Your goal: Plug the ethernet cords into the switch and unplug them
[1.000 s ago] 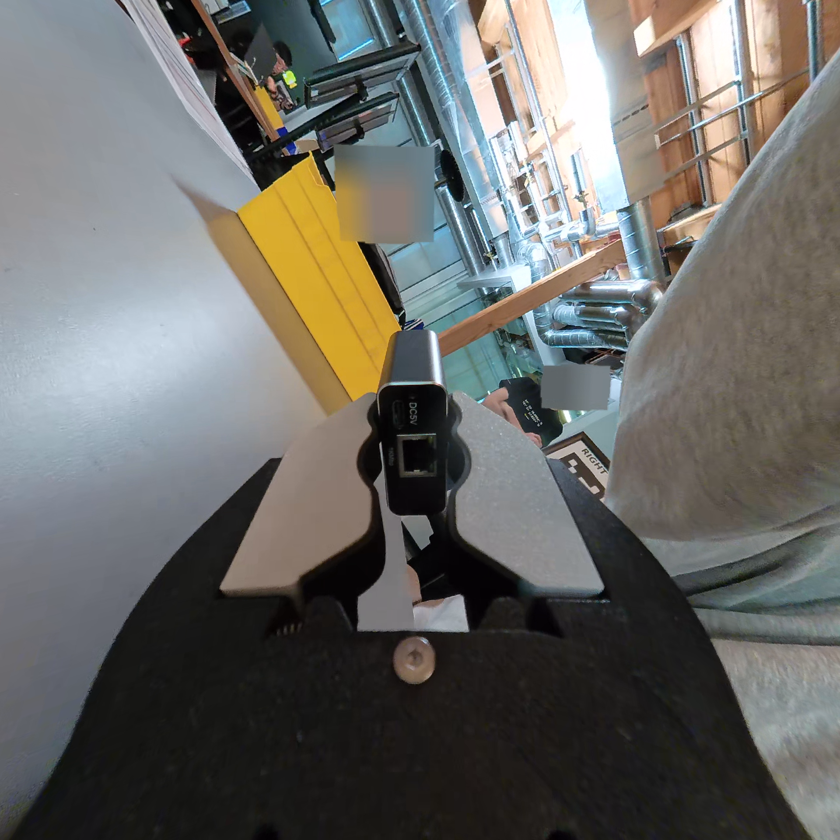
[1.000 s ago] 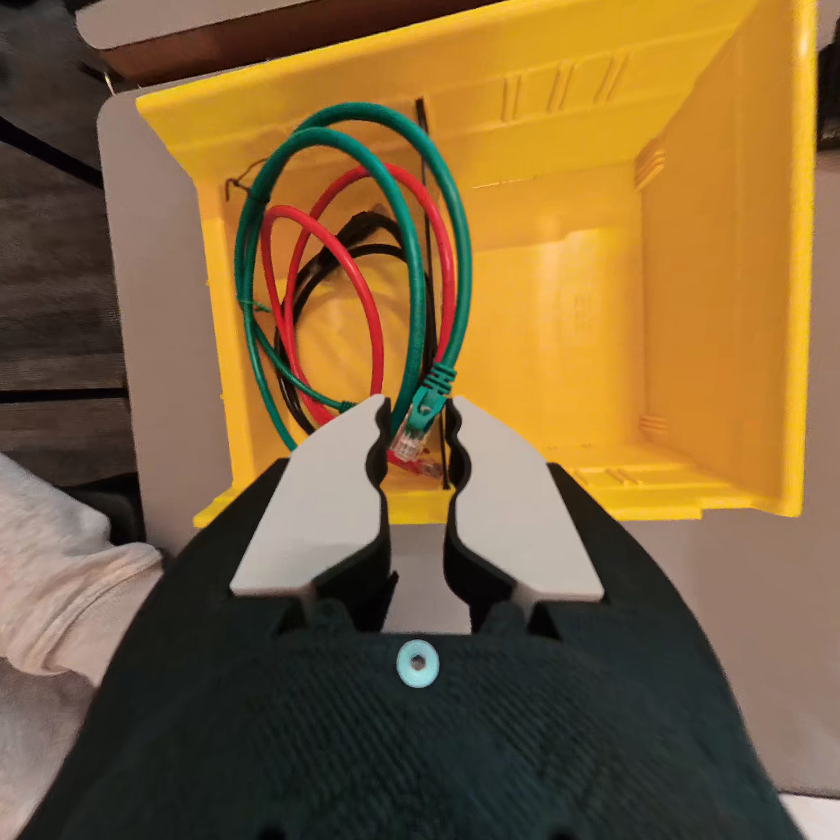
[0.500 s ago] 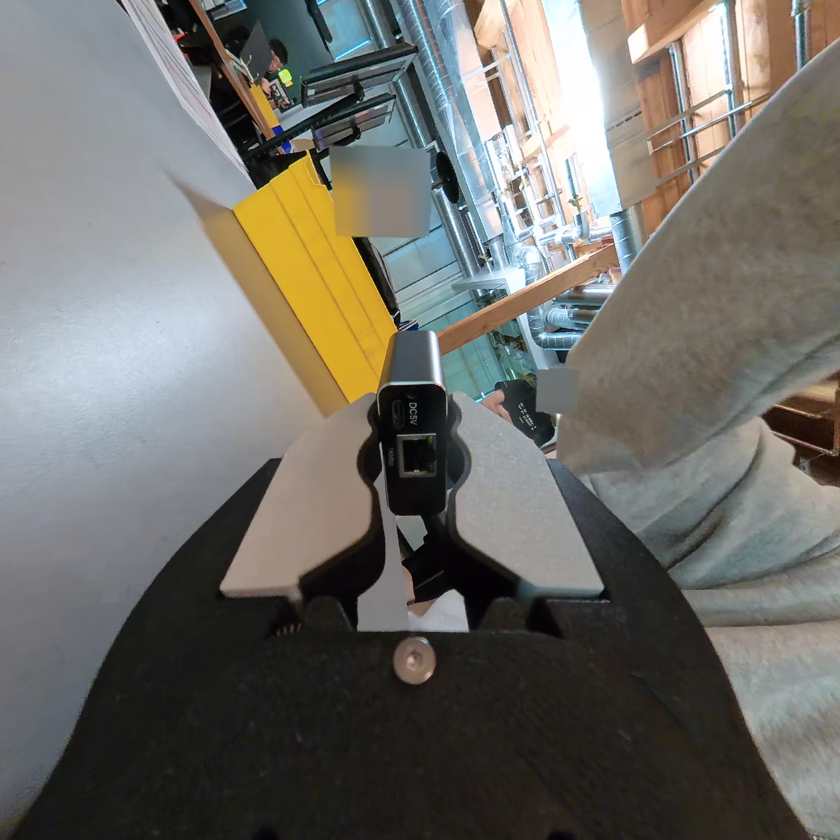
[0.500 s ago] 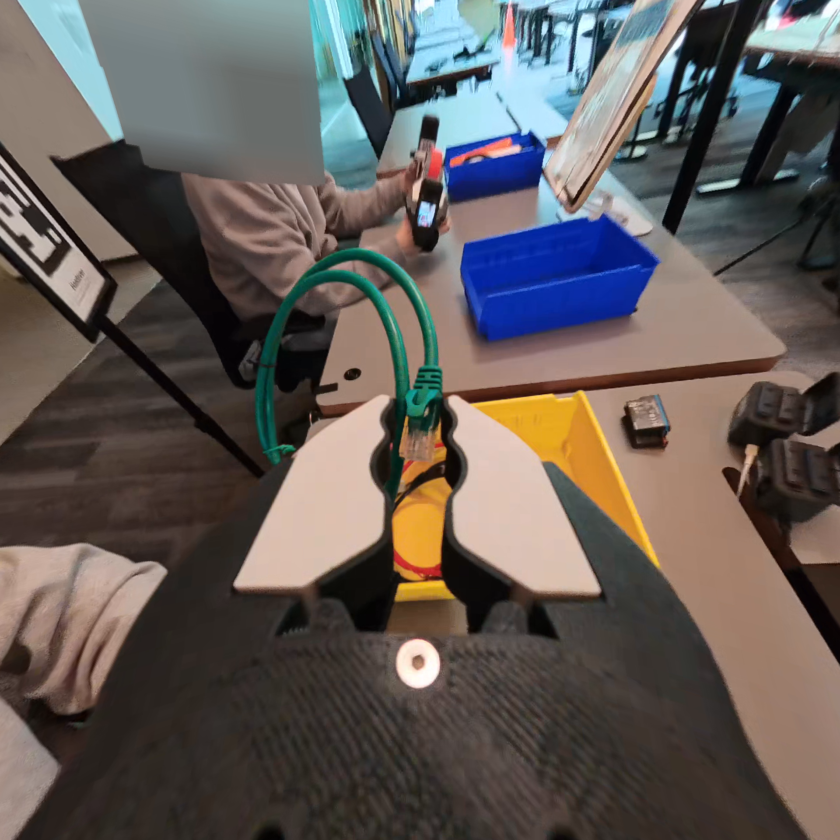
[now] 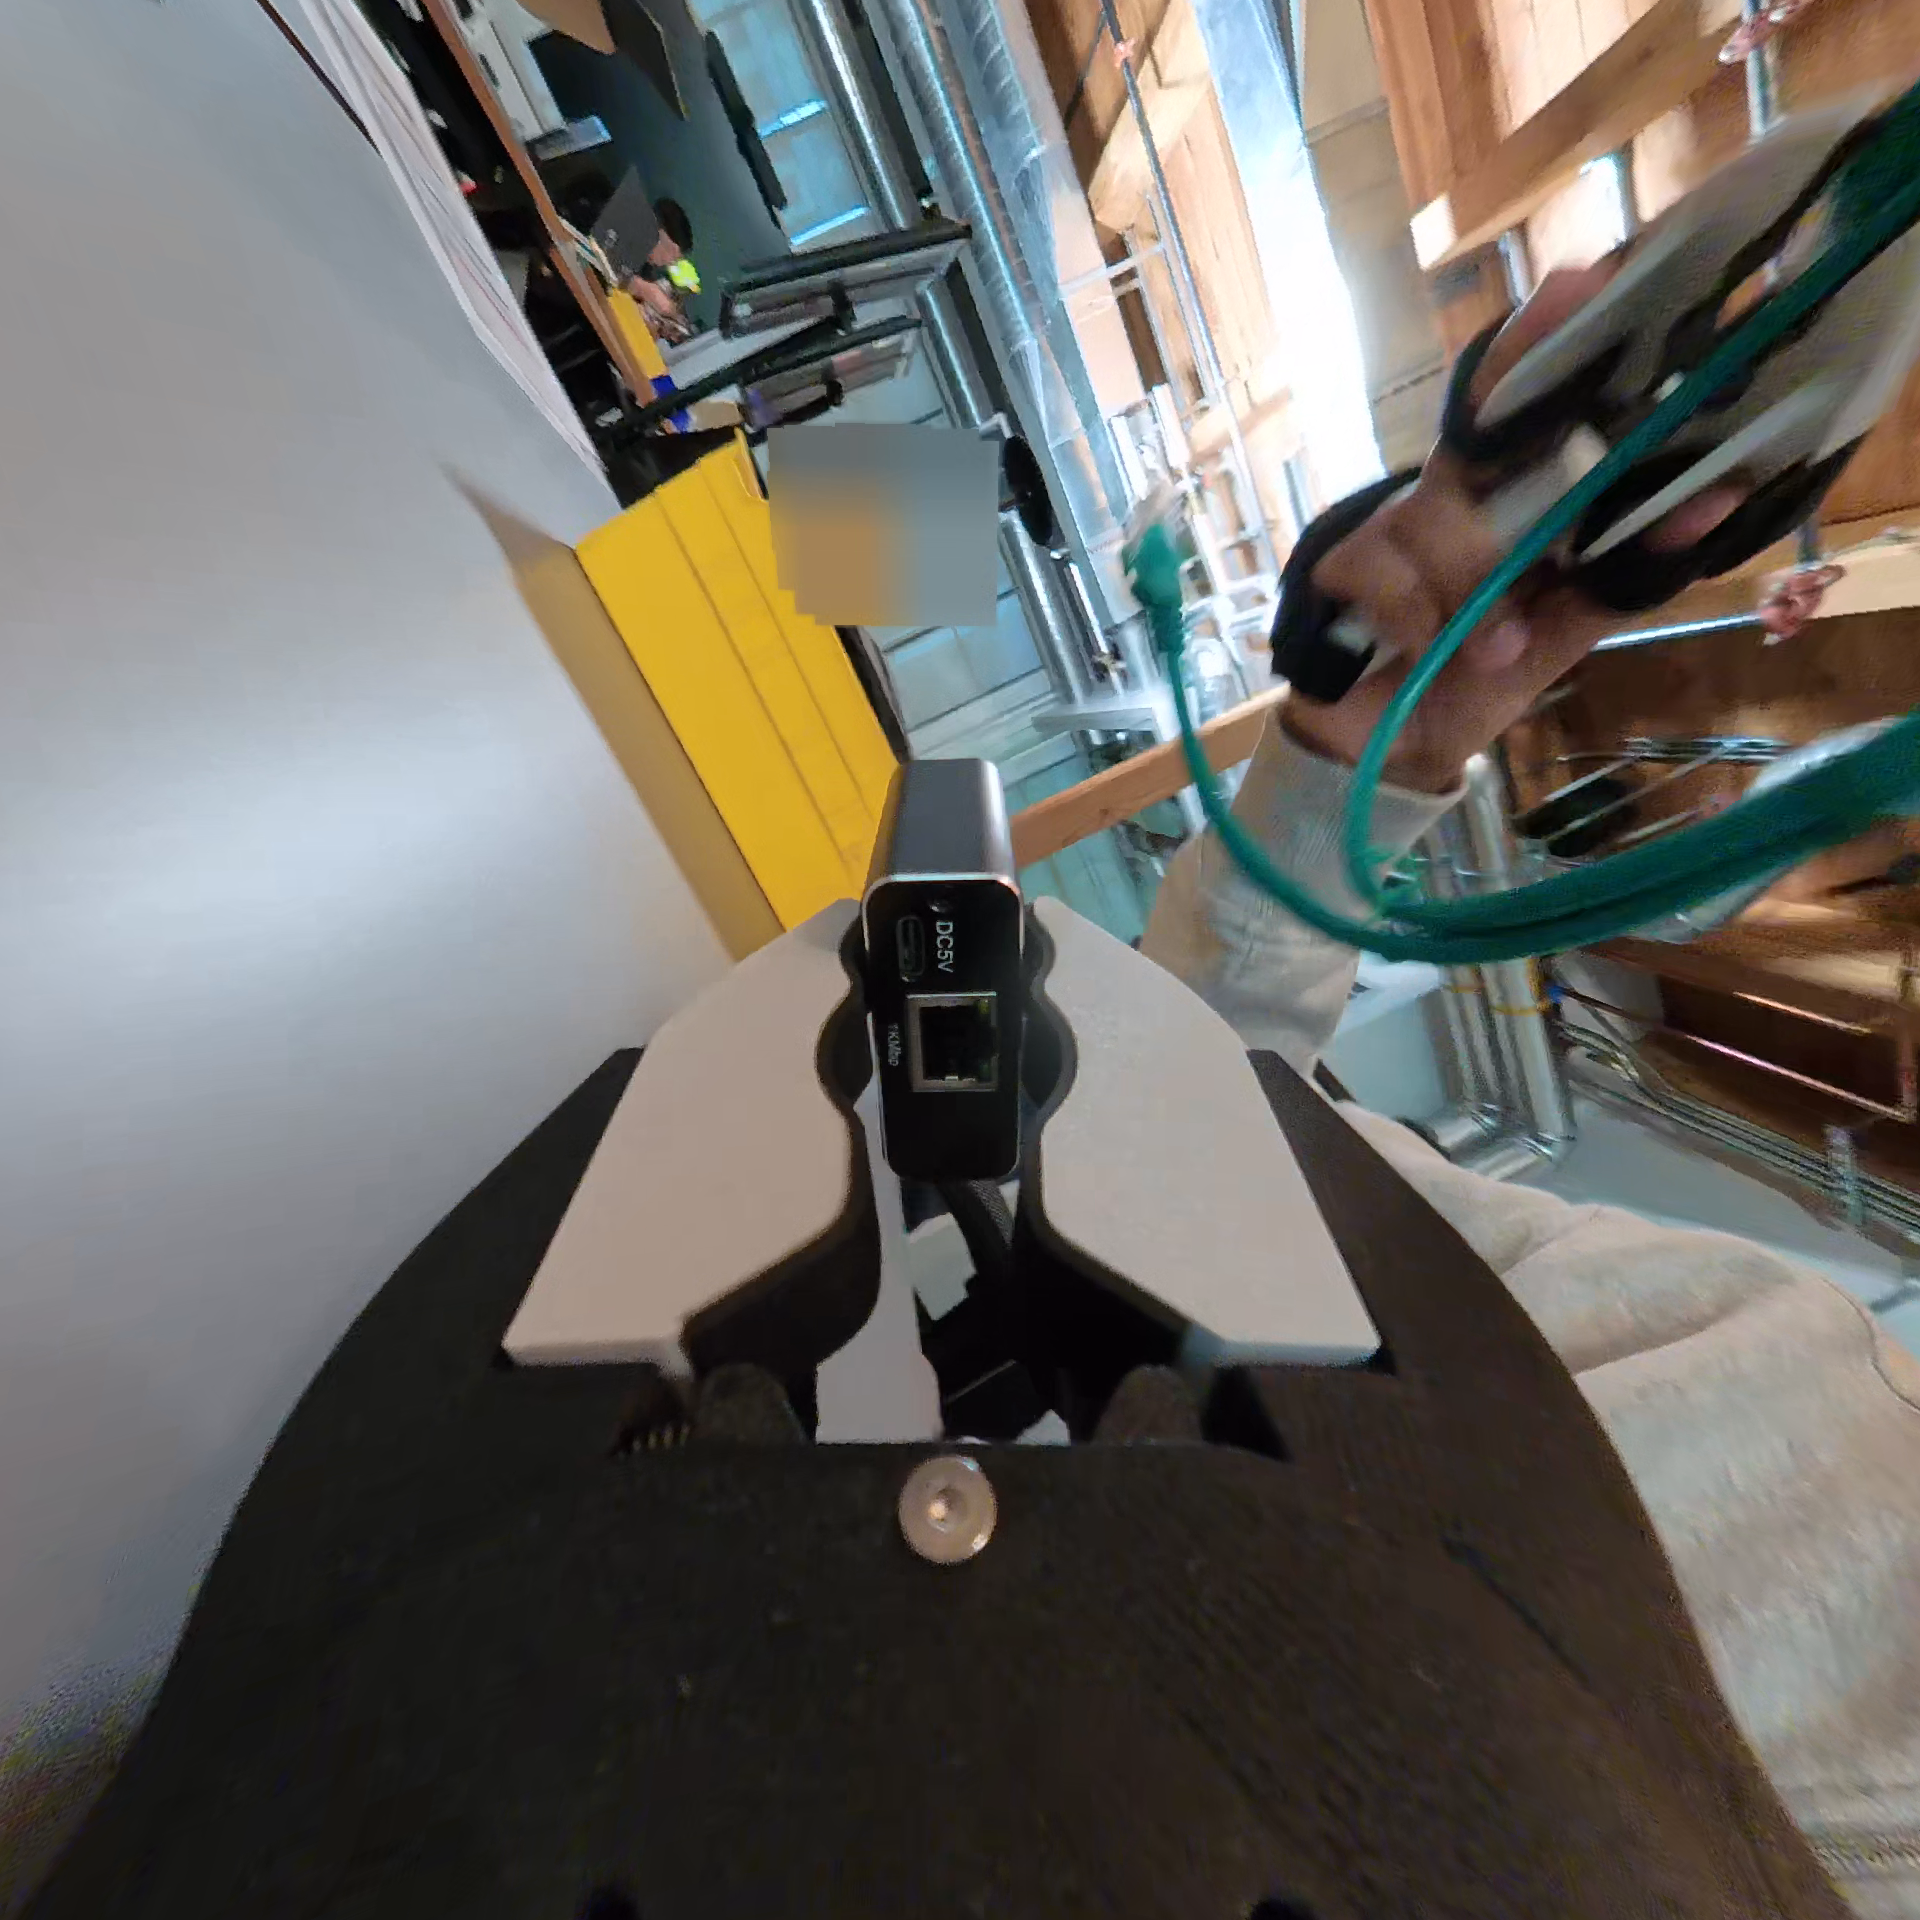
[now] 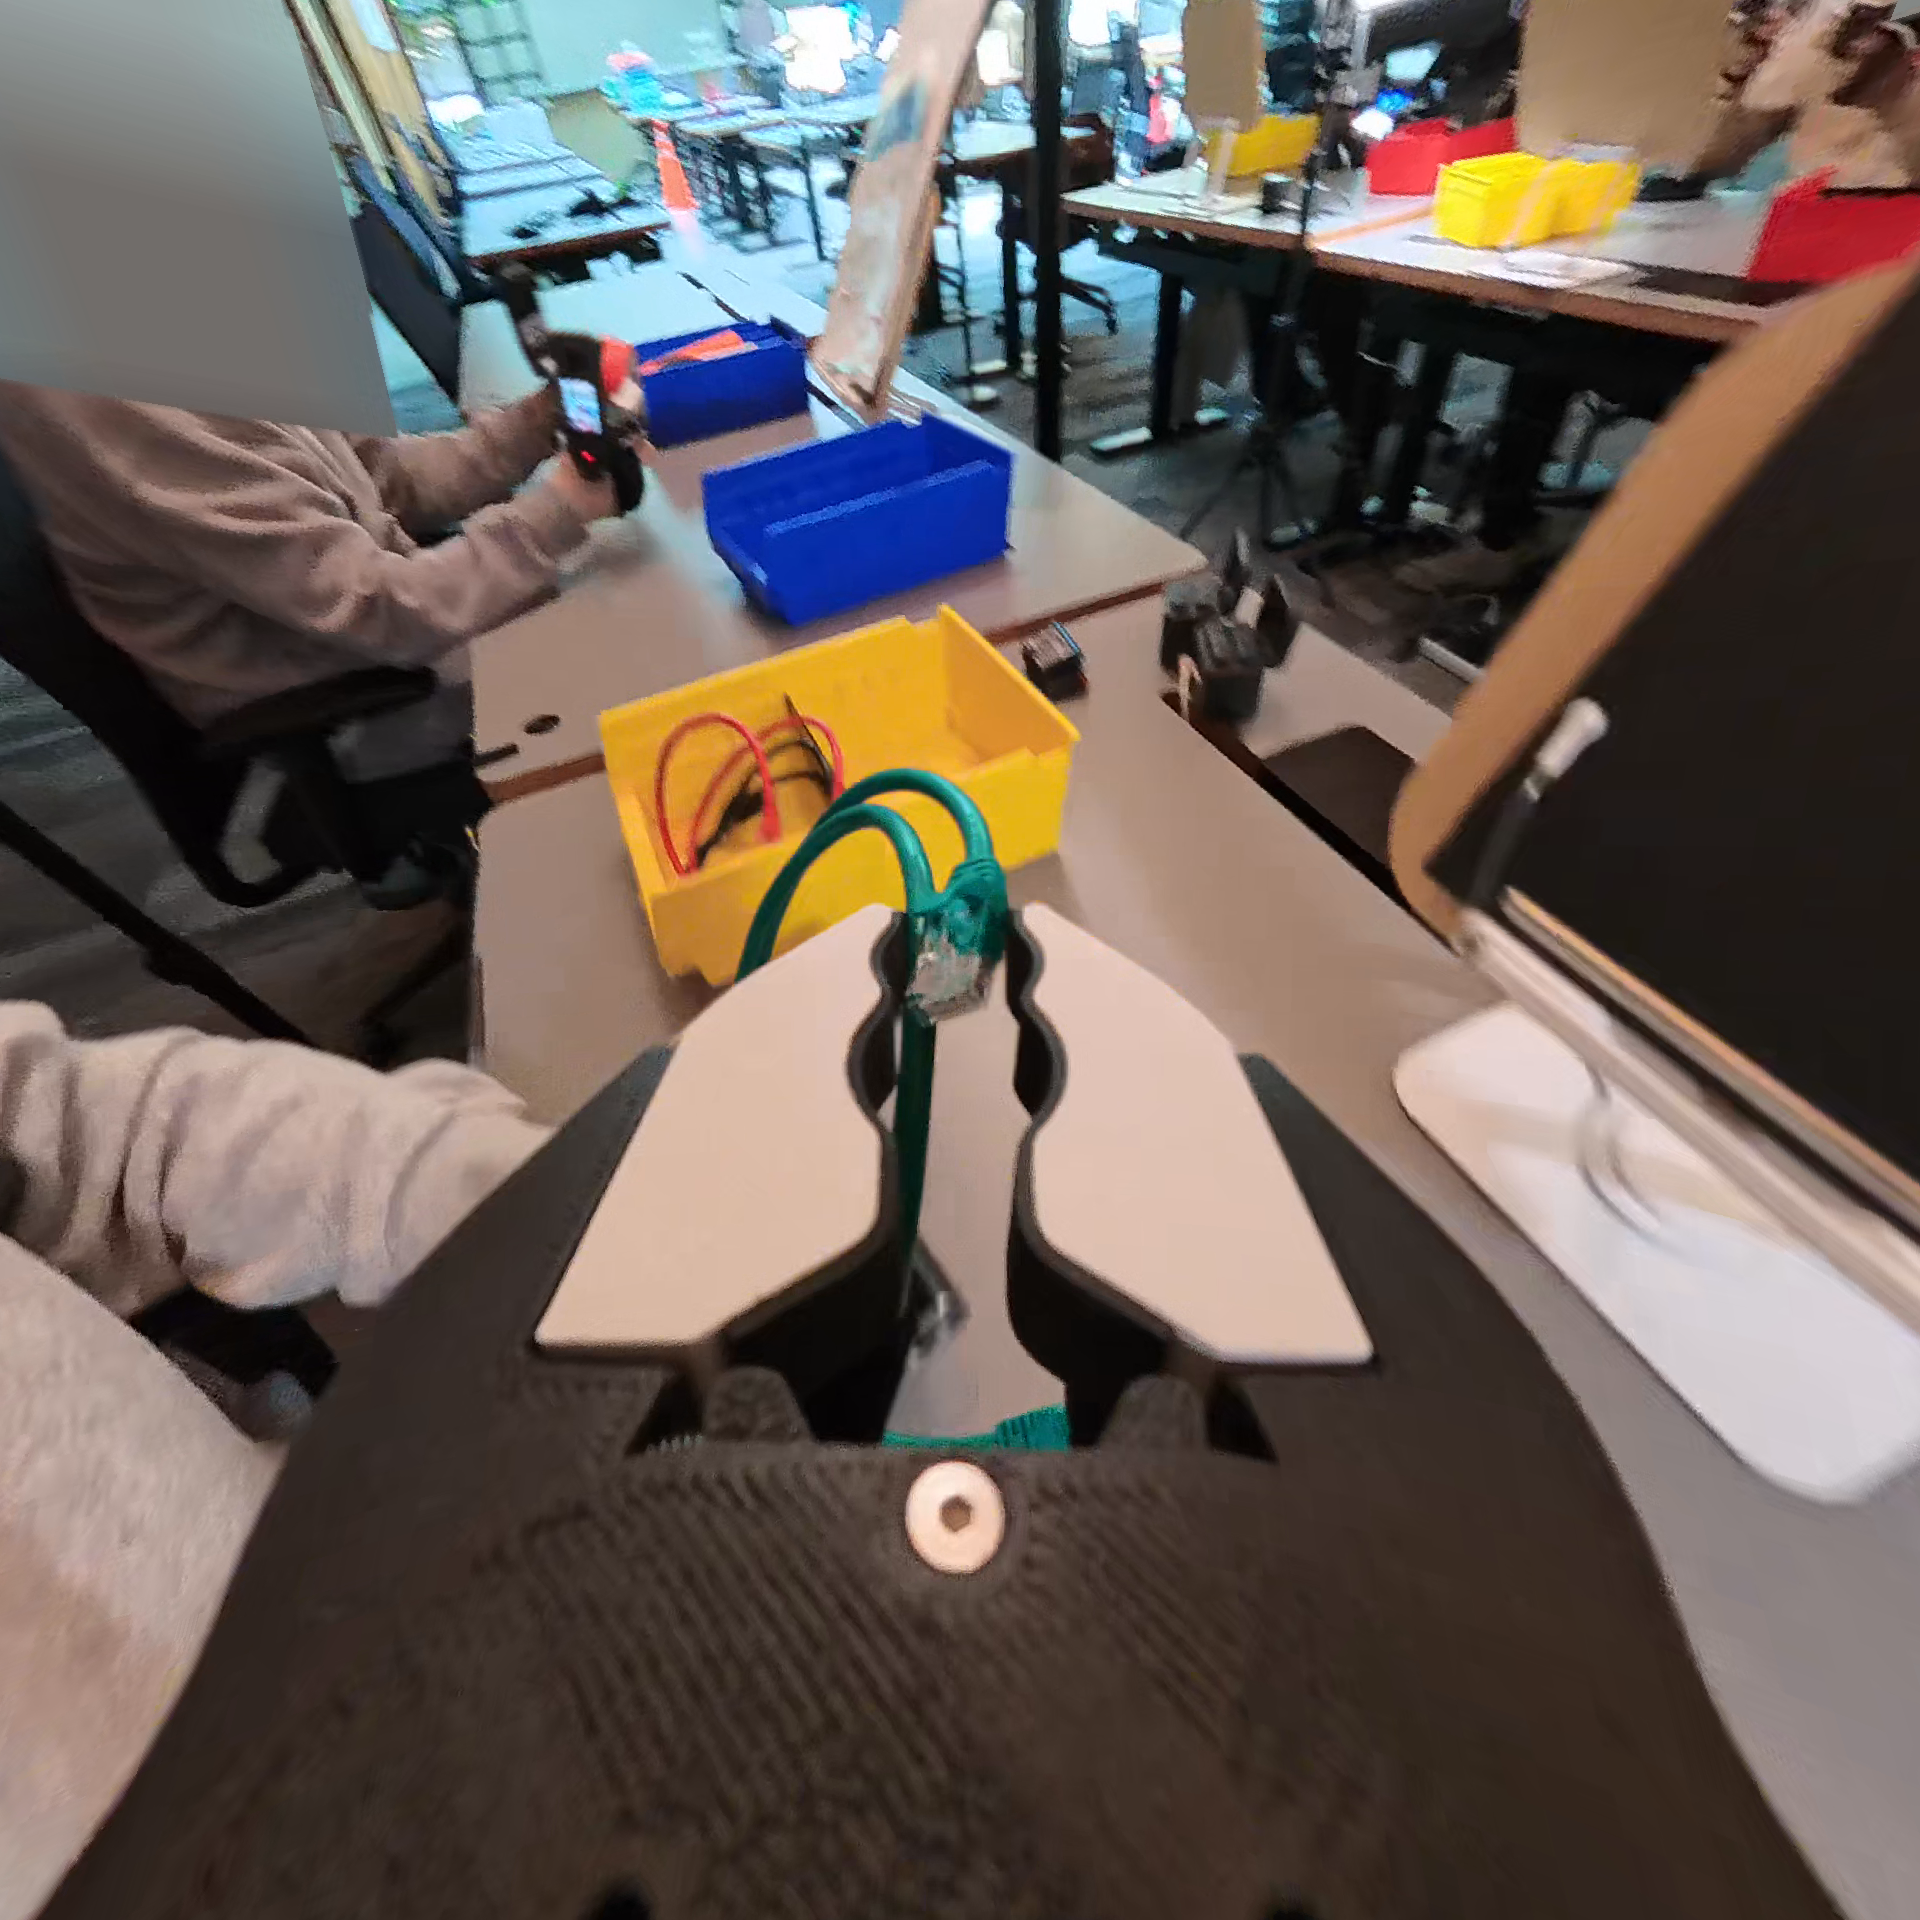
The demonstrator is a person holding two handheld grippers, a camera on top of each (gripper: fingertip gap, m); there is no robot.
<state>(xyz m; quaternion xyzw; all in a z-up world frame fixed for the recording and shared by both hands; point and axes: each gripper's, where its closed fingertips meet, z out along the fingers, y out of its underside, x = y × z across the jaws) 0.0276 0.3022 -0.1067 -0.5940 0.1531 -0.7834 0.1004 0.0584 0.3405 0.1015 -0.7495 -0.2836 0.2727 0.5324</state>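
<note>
Facing camera: switch (image 5: 943, 1049) port, lengthwise away.

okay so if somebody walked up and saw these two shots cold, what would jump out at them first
Probably the small dark switch, clamped upright in the left tool with its empty port facing the camera. Next, the green ethernet cord, its clear plug pinched in the right tool above the table and its loops trailing off. Behind it sits the bright yellow bin, with red and black cords left inside.
</note>
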